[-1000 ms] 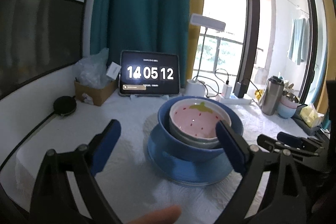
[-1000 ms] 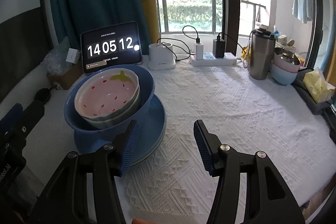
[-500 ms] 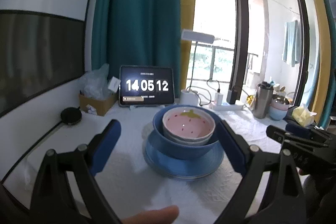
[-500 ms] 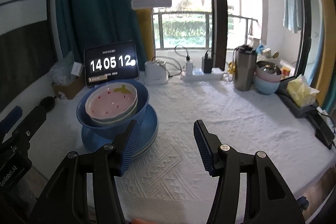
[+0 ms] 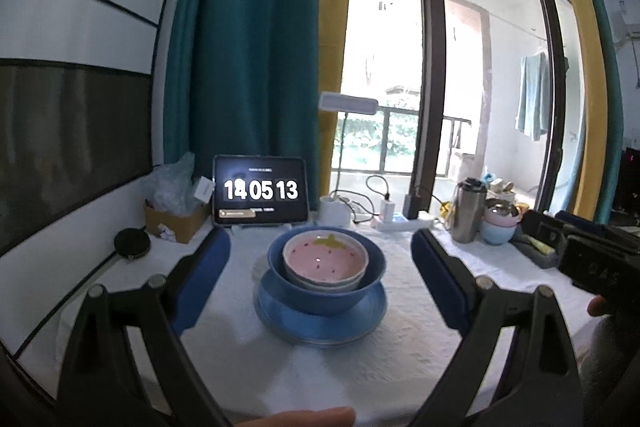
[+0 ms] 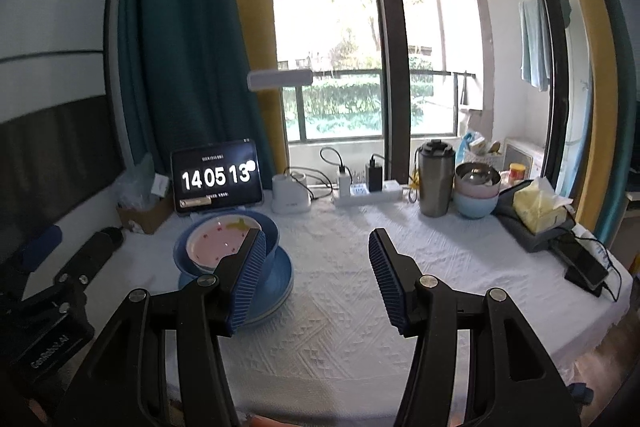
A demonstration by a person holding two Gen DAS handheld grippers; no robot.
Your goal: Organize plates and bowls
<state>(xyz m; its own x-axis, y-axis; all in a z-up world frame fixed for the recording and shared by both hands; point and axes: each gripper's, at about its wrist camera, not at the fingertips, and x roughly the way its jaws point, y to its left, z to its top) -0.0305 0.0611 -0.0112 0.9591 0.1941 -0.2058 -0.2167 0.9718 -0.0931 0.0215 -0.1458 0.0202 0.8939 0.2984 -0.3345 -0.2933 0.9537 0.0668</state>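
A pink strawberry-pattern bowl [image 5: 325, 258] sits nested in a larger blue bowl [image 5: 326, 297], which stands on a blue plate [image 5: 320, 327] on the white tablecloth. The stack also shows in the right wrist view, with the pink bowl [image 6: 218, 241] and the blue plate [image 6: 278, 283] at left. My left gripper [image 5: 320, 267] is open and empty, held back from the stack, which shows between its fingers. My right gripper [image 6: 316, 267] is open and empty, to the right of the stack and back from it.
A tablet clock [image 5: 261, 190] stands at the back. A cardboard box [image 5: 176, 223], a lamp base [image 6: 291, 195], a power strip [image 6: 368, 193], a steel tumbler [image 6: 435, 183], stacked pastel bowls [image 6: 477, 193] and a tissue box [image 6: 538, 207] line the table's back and right.
Both grippers have pulled back and risen away from the stack, which now looks smaller and farther. The stack has not moved. Both stay open.
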